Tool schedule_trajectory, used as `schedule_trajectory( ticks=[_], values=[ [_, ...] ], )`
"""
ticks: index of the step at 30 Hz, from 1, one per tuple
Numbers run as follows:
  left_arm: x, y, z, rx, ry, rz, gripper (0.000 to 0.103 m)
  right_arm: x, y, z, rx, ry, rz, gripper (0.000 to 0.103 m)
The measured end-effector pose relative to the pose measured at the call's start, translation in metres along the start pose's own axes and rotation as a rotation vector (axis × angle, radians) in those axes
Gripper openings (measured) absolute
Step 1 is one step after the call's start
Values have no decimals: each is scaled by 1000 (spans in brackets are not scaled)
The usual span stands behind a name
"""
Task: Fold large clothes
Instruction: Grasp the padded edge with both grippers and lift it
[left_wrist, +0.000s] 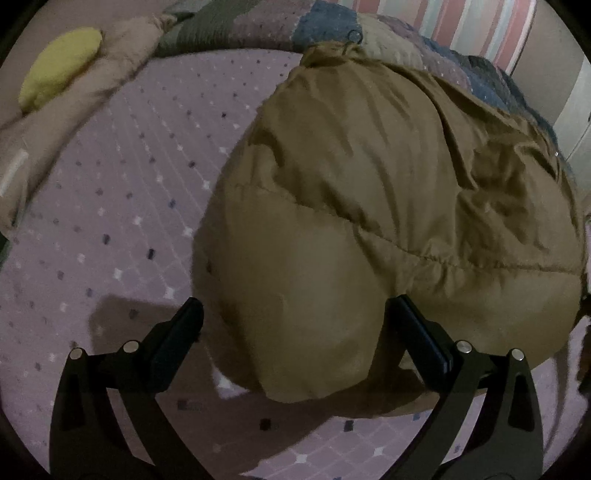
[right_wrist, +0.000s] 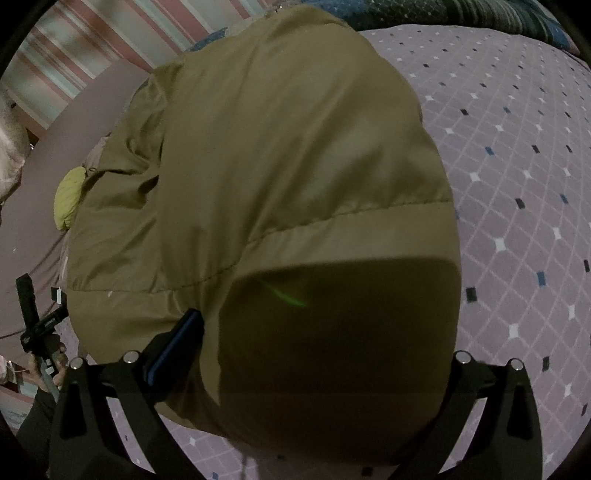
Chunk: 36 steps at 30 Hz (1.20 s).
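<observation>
Your brown coat (left_wrist: 369, 206) lies puffy on the purple bed (left_wrist: 110, 206), with its far end up by the patchwork quilt (left_wrist: 258, 22). It looks partly folded already, so you seem to be between folds, picking the next edge.

Your left gripper (left_wrist: 295, 328) is spread wide, with the near bulge of the coat between its fingers, but it is not pinching. Your right gripper (right_wrist: 325, 343) is also over the near end. Only one of its fingers shows, so I cannot tell if it grips.

Next, I think you should pinch the near edge and lift it over.

There are no boxes or baskets here.
</observation>
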<state>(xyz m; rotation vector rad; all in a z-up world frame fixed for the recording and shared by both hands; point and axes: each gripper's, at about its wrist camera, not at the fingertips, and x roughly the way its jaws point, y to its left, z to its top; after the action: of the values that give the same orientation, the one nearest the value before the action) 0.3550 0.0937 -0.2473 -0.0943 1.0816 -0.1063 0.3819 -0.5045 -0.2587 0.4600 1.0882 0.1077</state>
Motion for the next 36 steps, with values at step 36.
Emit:
schedule_trajectory(
  ticks=[36],
  values=[
    [26,-59,27,109,100,-85,94,-6,-29,-11,94,-26,37,102]
  ],
)
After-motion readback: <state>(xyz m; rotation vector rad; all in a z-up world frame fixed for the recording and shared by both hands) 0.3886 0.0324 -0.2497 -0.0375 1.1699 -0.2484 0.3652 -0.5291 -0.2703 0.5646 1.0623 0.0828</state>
